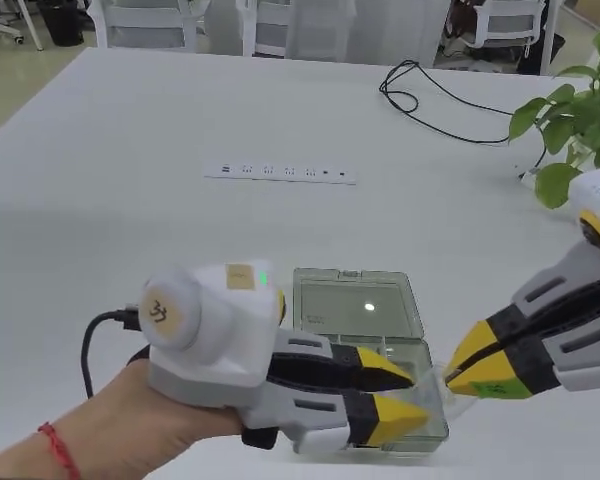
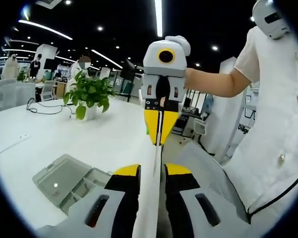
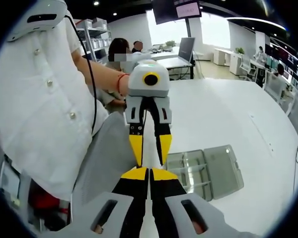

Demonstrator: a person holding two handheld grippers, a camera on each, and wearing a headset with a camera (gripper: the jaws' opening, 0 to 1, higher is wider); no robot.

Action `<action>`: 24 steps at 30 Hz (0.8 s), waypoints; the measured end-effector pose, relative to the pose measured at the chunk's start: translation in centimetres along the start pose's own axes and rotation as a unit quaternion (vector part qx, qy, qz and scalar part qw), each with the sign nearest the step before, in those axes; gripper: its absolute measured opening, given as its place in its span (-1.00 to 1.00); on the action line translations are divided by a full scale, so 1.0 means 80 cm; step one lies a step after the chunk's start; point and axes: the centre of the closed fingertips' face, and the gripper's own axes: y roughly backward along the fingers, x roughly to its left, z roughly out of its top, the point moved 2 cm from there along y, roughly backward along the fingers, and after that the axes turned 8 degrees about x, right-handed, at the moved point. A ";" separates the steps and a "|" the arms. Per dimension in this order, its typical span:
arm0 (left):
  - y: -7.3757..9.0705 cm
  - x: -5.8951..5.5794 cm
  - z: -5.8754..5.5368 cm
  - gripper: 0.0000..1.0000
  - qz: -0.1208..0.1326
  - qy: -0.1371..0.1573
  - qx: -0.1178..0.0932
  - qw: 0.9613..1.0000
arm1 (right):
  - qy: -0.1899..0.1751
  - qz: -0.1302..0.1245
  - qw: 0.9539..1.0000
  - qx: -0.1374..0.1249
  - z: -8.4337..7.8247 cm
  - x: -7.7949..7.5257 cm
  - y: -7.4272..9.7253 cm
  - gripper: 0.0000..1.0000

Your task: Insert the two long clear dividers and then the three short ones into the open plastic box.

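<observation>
The open clear plastic box (image 1: 355, 305) lies on the white table with its lid flat toward the far side; it also shows in the left gripper view (image 2: 64, 178) and the right gripper view (image 3: 208, 171). A clear divider (image 1: 435, 398) hangs just above the box's near right corner, held from both ends. My left gripper (image 1: 400, 390) comes from the left and is shut on one end (image 2: 156, 163). My right gripper (image 1: 450, 377) faces it from the right, shut on the other end (image 3: 150, 148). The two sets of yellow tips almost meet.
A white power strip (image 1: 280, 172) lies mid-table. A black cable (image 1: 420, 100) loops at the far right beside a green potted plant (image 1: 575, 120). Chairs stand beyond the table's far edge. The person's white shirt (image 3: 39, 99) is close behind the grippers.
</observation>
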 end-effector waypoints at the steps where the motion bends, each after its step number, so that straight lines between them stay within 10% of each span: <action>1: 0.001 0.001 0.000 -0.65 0.002 0.001 -0.001 1.000 | -0.001 -0.002 1.000 0.000 0.000 -0.001 0.001 -0.94; 24: 0.040 0.044 -0.029 0.17 0.085 0.018 0.010 0.996 | -0.016 -0.047 0.998 0.029 -0.028 -0.041 0.003 -0.94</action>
